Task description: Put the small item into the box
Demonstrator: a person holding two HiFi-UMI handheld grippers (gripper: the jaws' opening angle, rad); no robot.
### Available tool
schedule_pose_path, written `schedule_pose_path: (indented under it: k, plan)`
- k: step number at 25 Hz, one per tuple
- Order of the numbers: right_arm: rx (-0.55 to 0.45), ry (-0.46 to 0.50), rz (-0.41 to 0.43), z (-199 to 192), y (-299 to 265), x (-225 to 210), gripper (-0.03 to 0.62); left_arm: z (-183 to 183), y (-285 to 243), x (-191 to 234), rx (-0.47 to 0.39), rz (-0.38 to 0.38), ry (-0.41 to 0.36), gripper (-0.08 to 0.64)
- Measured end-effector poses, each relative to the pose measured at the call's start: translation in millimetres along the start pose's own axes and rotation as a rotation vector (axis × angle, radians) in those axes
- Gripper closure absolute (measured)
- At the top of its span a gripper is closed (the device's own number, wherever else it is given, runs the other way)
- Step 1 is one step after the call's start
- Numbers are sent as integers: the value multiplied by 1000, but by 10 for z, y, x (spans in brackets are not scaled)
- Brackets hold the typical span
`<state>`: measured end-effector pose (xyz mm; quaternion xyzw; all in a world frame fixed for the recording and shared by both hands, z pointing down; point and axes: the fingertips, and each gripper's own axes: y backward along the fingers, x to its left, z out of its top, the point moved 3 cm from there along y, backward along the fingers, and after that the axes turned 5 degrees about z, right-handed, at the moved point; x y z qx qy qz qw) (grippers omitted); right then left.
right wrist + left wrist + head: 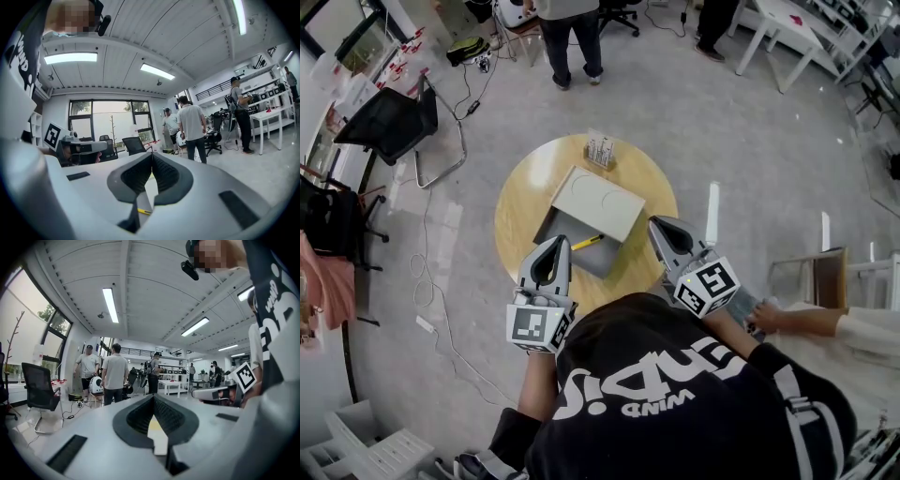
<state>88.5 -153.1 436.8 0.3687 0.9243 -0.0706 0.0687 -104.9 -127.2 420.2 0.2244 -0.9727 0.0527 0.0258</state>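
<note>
A grey box (577, 251) lies on the round wooden table (517, 211), its pale lid (598, 202) swung back on the far side. A small yellow pen-like item (587, 242) rests inside the box at the lid's edge; it also shows as a yellow item (144, 212) under the right jaws. My left gripper (553, 242) hovers at the box's near left corner, jaws shut and empty. My right gripper (657, 224) hangs just right of the box, also shut with nothing held. Both gripper views tilt up toward the room: left gripper (153, 397), right gripper (151, 155).
A small rack of cards (600, 150) stands at the table's far edge. A black chair (392, 125) is at the left and white tables (787, 33) at the back right. One person stands beyond the table (570, 33), and another person's hand (769, 317) reaches in at the right.
</note>
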Motion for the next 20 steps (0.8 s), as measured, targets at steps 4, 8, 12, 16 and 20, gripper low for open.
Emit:
schedule_pose_path:
  k: [4, 8, 12, 16, 20]
  plan:
    - [-1, 0, -1, 10, 16, -10, 589, 19, -8, -20, -3, -3, 10, 549]
    - [-6, 1, 0, 31, 36, -7, 589, 38, 1, -59, -10, -4, 11, 549]
    - [-3, 0, 6, 23, 44, 12, 589, 41, 23, -64, -9, -1, 14, 549]
    - [-3, 2, 9, 19, 1, 9, 589, 26, 12, -25, -8, 3, 15, 549]
    - [-1, 0, 14, -7, -22, 15, 588, 0, 8, -15, -5, 6, 22, 549]
